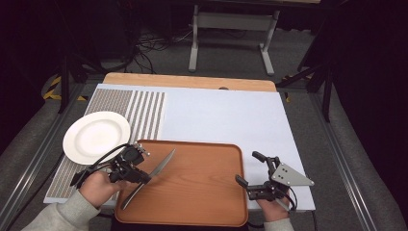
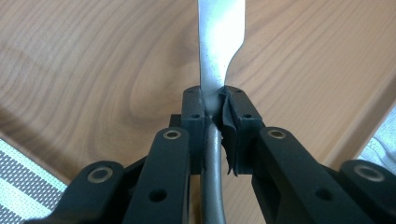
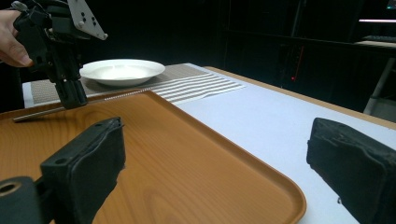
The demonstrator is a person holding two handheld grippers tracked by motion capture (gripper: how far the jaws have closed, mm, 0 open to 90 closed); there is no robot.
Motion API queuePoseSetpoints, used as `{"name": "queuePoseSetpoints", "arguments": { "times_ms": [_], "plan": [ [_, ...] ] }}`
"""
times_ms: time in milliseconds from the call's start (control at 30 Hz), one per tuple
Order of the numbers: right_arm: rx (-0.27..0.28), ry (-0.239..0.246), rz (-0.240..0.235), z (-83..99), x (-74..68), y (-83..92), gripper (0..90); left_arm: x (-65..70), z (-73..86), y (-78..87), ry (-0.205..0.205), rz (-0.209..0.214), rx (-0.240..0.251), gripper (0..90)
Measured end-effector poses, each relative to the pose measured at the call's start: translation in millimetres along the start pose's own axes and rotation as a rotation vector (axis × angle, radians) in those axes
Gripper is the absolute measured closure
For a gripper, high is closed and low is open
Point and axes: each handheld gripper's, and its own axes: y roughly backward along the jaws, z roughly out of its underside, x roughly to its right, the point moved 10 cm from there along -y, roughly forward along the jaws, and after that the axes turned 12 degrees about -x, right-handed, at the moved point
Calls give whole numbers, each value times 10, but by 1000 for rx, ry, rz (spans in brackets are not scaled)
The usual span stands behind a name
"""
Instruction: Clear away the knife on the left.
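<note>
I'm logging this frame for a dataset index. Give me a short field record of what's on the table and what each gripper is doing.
surface: white table cover
tray: brown wooden tray
plate: round white plate on striped placemat, left of tray
knife: silver metal table knife over tray
left gripper: shut on knife
right gripper: open, holds nothing, at tray's right edge

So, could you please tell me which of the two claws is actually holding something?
The left claw: it is shut on the knife over the tray. The right claw is open, holding nothing.
</note>
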Motion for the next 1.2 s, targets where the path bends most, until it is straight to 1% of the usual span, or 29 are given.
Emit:
{"name": "queuePoseSetpoints", "arguments": {
  "times_ms": [100, 200, 367, 500, 533, 633, 800, 867, 1200],
  "plan": [
    [-1, -4, 1, 3, 1, 2, 50, -3, -3, -21, 10, 4, -6, 799],
    [-2, -5, -1, 3, -4, -5, 50, -1, -8, -38, 4, -1, -11, 798],
    [-1, -4, -1, 3, 0, -1, 50, -2, -13, -64, 12, -5, -16, 797],
    [-4, -2, 0, 5, 0, 0, 50, -16, -20, -91, 9, -14, -21, 797],
    [-2, -3, -1, 5, 0, 2, 50, -16, -23, -98, 9, -10, -19, 796],
    [-1, -4, -1, 4, 0, 5, 50, -33, -16, -110, 22, -12, -27, 795],
    [-2, -5, -3, 6, 1, 3, 50, -46, -12, -142, 23, -18, -38, 793],
    [-1, -6, -4, 6, 0, 1, 51, -55, -18, -156, 16, -21, -35, 793],
    [-2, -7, -3, 8, 3, 6, 50, -54, -14, -189, 18, -32, -53, 791]
  ]
}}
